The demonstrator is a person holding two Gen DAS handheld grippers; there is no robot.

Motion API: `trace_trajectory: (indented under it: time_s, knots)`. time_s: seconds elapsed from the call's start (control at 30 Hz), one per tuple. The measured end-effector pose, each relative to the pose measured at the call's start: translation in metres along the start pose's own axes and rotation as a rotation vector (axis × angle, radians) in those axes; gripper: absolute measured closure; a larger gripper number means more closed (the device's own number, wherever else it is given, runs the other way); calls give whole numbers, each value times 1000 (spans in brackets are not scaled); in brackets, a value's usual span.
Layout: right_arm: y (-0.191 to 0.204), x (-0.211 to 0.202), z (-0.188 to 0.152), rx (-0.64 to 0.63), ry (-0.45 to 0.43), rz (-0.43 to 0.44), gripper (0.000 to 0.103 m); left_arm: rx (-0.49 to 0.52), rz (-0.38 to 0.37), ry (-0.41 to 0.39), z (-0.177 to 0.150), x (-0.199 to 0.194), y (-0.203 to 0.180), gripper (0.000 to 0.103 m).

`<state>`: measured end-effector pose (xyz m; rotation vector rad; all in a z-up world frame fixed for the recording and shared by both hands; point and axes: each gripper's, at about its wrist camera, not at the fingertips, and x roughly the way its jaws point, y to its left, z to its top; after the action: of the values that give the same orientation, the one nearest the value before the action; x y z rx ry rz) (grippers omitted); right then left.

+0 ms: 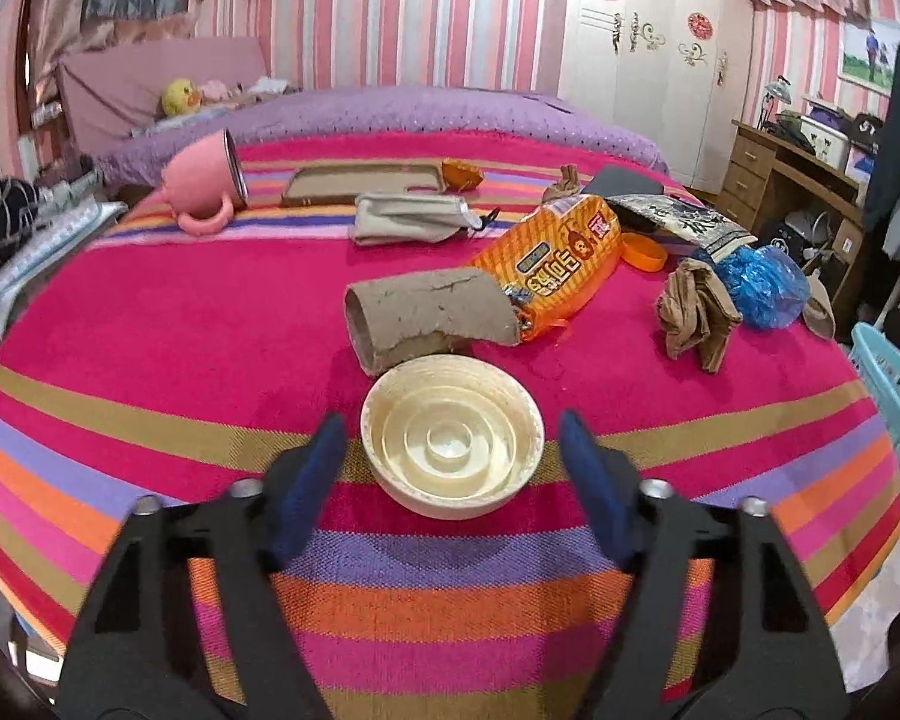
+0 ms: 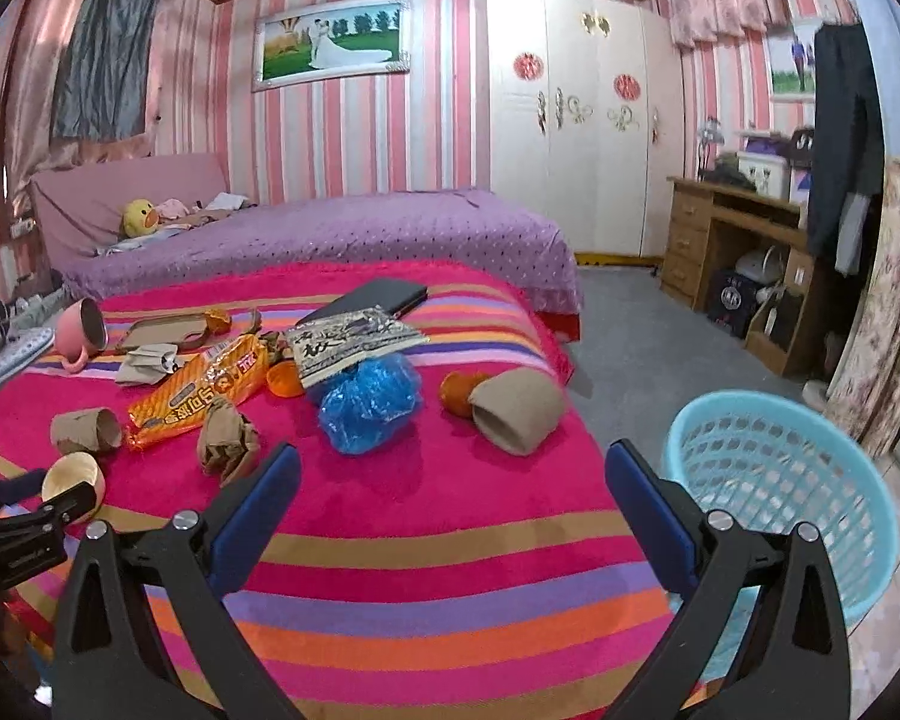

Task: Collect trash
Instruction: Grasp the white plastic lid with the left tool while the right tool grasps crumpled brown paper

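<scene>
Home bedroom – bed [image 2: 330, 234], wardrobe [image 2: 570, 120], desk [image 2: 732, 222].

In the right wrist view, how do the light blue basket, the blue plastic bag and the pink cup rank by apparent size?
1. Light blue basket, though it is also nearest the camera.
2. Blue plastic bag.
3. Pink cup, farthest away, so its true size is unsure.

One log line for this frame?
phase: reach | left hand-held gripper: open, straddling cream lid | right hand-held gripper: open, empty | blue basket: beside bed
</scene>
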<state>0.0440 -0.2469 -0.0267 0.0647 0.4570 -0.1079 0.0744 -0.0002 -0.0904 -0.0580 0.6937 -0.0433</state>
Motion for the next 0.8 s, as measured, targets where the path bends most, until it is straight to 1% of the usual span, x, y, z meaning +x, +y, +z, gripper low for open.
trace_trajectory:
  time_s: [0.17, 0.27, 0.33, 0.43, 0.5, 0.63, 0.67, 0.7, 0.73, 0.8]
  knots:
    - [9, 8, -3, 20, 26, 28, 4, 4, -27, 7, 2, -5, -1, 42]
    - [22, 11, -4, -5, 30, 45, 4, 12, -43, -19, 9, -22, -1, 42]
    - [35, 15, -2, -34, 31, 59, 4, 23, -45, -58, 16, -37, 0, 42]
    - [51, 18, 0, -67, 30, 78, 4, 38, -33, -104, 28, -52, 4, 42]
    - [67, 23, 1, -104, 37, 93, 4, 50, -9, -134, 39, -59, 10, 42]
    - [88, 39, 1, -145, 76, 116, 5, 41, 32, -156, 61, -60, 30, 42]
    - [94, 46, 2, -153, 93, 124, 8, 25, 42, -155, 67, -58, 39, 42]
    - [98, 50, 2, -159, 106, 131, 13, 14, 43, -153, 69, -57, 43, 42]
    - [103, 55, 2, -167, 118, 136, 16, 1, 39, -146, 71, -55, 48, 42]
    - [113, 68, 3, -189, 165, 149, 25, -26, 41, -134, 73, -50, 58, 42]
